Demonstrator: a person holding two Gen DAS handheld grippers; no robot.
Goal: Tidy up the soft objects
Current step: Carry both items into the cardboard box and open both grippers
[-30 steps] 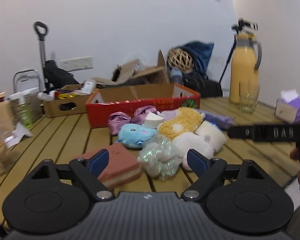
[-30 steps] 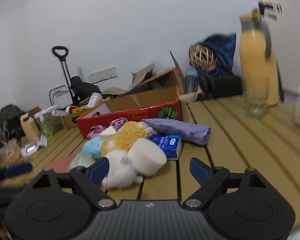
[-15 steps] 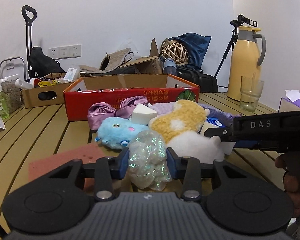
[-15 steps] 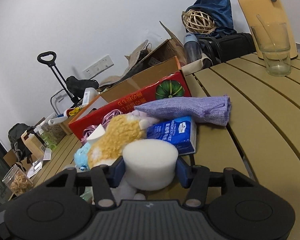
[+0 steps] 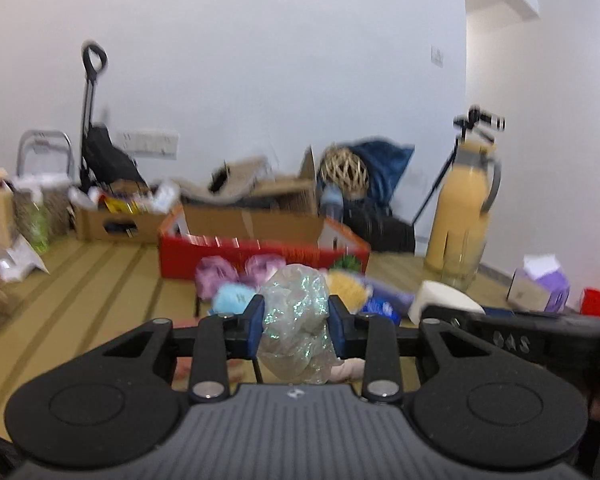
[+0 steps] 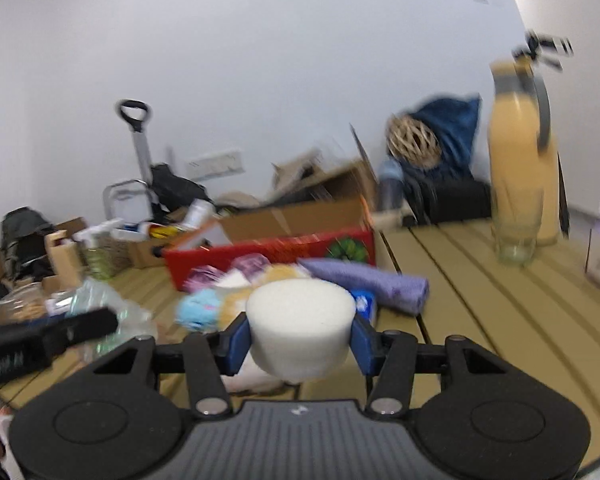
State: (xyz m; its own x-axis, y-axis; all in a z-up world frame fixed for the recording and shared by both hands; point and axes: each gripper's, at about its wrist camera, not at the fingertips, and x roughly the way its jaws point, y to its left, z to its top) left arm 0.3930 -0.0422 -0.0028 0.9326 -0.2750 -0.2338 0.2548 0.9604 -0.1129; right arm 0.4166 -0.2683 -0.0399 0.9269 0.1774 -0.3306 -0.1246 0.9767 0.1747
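Two matching black handheld grippers

Left gripper [image 5: 296,322] and right gripper [image 6: 300,338]: blue pads, silver pivot screws, round recessed discs, ribbed grey housing; blurred white lettering, perhaps "DAS".

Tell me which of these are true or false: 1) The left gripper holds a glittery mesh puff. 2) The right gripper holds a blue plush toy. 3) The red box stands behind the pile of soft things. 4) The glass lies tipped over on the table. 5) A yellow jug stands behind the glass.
1) True: the left gripper is clamped on the glittery mesh puff.
2) False: the right gripper grips a white foam sponge; the blue plush toy lies in the pile.
3) True: the red box stands just behind the pile.
4) False: the glass stands upright on the table.
5) True: the yellow jug stands right behind the glass.
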